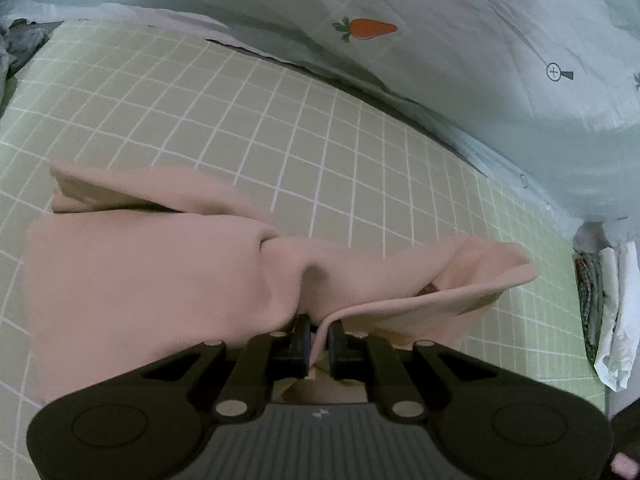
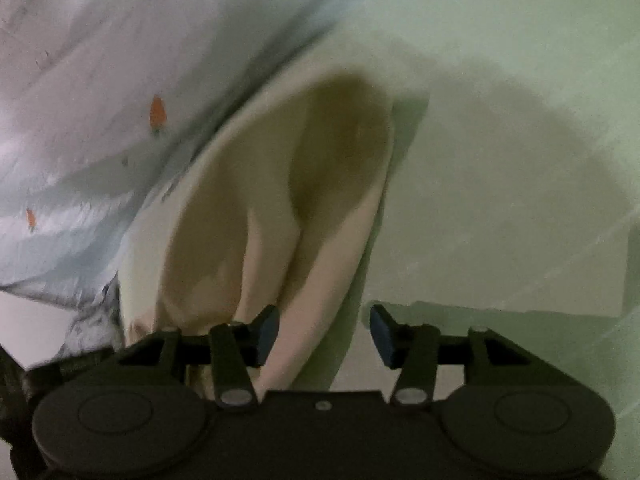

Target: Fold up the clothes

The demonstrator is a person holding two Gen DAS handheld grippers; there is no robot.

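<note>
A pale pink garment point(image 1: 152, 272) lies partly folded on a green sheet with a white grid point(image 1: 260, 120). My left gripper point(image 1: 319, 332) is shut on a thin edge of this garment, and the cloth rises from the jaws toward the right as a lifted flap. In the right wrist view, which is blurred, the same pink garment point(image 2: 280, 200) hangs in loose folds right in front of the camera. My right gripper point(image 2: 324, 330) stands open there, with a strip of the cloth lying between the fingers but not pinched.
A pale blue quilt with carrot prints point(image 1: 440, 40) is bunched along the far side of the sheet. Crumpled white and dark cloth point(image 1: 608, 320) lies at the right edge. Grey fabric point(image 1: 24, 44) sits at the far left corner.
</note>
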